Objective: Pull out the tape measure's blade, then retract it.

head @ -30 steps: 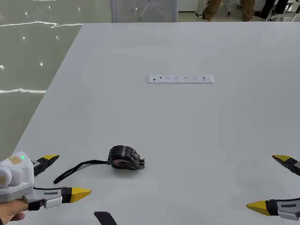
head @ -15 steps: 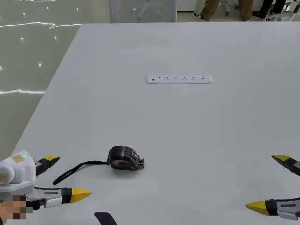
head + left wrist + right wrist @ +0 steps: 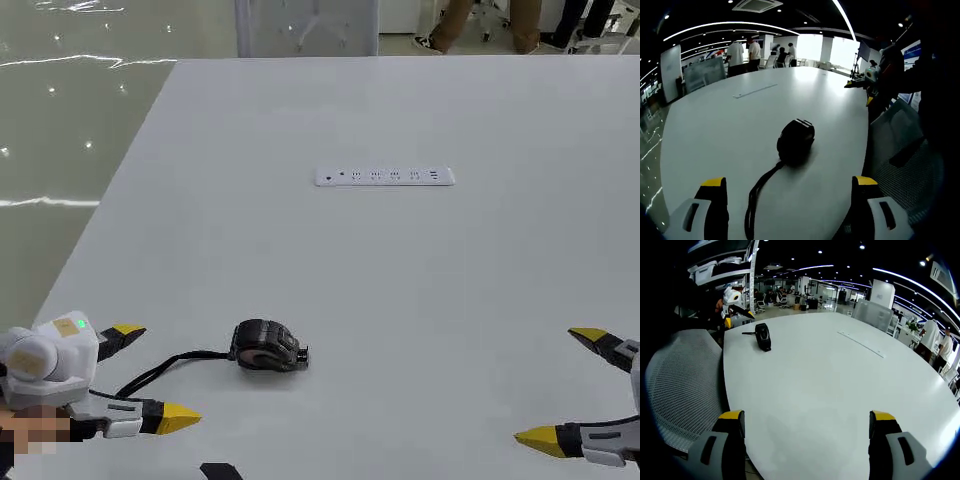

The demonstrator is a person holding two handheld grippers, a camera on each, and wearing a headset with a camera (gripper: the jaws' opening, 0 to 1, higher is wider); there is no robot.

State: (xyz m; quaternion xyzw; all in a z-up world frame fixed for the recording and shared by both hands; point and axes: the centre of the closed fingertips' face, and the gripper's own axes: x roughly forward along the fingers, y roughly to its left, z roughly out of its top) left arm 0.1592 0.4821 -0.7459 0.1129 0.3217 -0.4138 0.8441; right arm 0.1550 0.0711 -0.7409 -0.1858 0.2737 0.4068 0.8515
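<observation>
Okay, tape measure (image 3: 268,346) lying on the table (image 3: 450,280) just ahead of my left gripper (image 3: 158,371), jaws wide apart, right gripper (image 3: 560,386) likewise spread, well away, its view catching a mesh chair (image 3: 680,385).

On the left gripper (image 3: 155,372) a white rounded housing is seen, marked w/ a small green light and what is prob. a tan sticker (too small to be read). Its jaws are made of pale grey shells w/ slot-shaped cut-outs, black inner sections and yellow tips. The right gripper (image 3: 562,386) is built the same: grey shells, black sections, yellow tips.
</observation>
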